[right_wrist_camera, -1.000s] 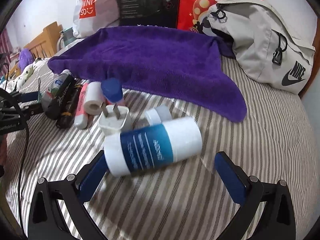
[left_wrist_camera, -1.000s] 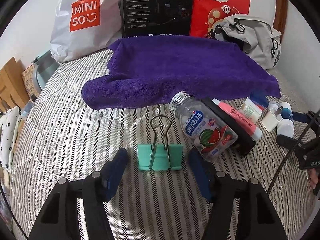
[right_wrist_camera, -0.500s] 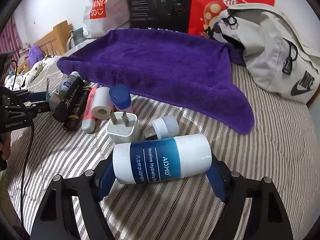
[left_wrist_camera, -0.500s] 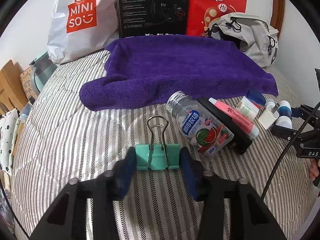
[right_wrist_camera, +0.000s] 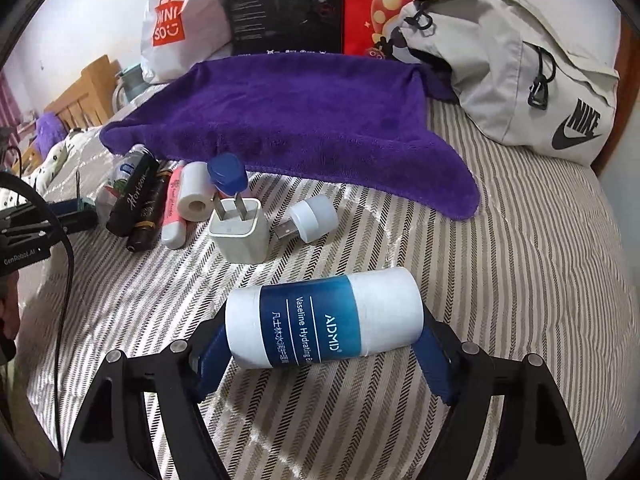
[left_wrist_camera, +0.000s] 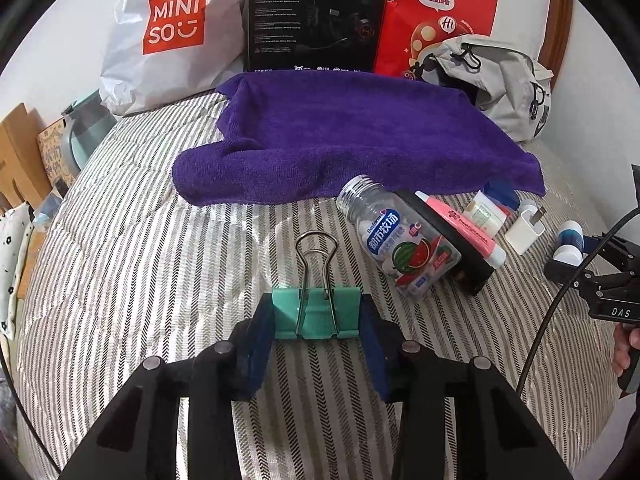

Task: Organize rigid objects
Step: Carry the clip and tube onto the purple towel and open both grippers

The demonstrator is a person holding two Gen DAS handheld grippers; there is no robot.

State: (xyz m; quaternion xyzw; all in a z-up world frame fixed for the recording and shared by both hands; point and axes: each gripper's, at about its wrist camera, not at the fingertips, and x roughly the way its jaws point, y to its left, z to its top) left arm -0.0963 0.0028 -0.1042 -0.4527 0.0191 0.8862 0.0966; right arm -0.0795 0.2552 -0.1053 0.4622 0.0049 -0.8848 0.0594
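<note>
Now, left gripper (left_wrist_camera: 316,320): clamped on the mint-green metal binder clip (left_wrist_camera: 316,314), wire handles pointing away toward the purple towel (left_wrist_camera: 360,140).
Right gripper (right_wrist_camera: 320,350): pads closed end-to-end on the white-and-blue cylindrical tube (right_wrist_camera: 324,322), long axis crosswise, on the striped bedspread (right_wrist_camera: 500,280).

"MINISO" marks the white shopping bag (left_wrist_camera: 168,36), "NIKE" the grey backpack (right_wrist_camera: 520,76), "HECATE" the black box (left_wrist_camera: 316,16), "ADMD Vaseline Hydrating" the white-and-blue tube (right_wrist_camera: 324,318).
</note>
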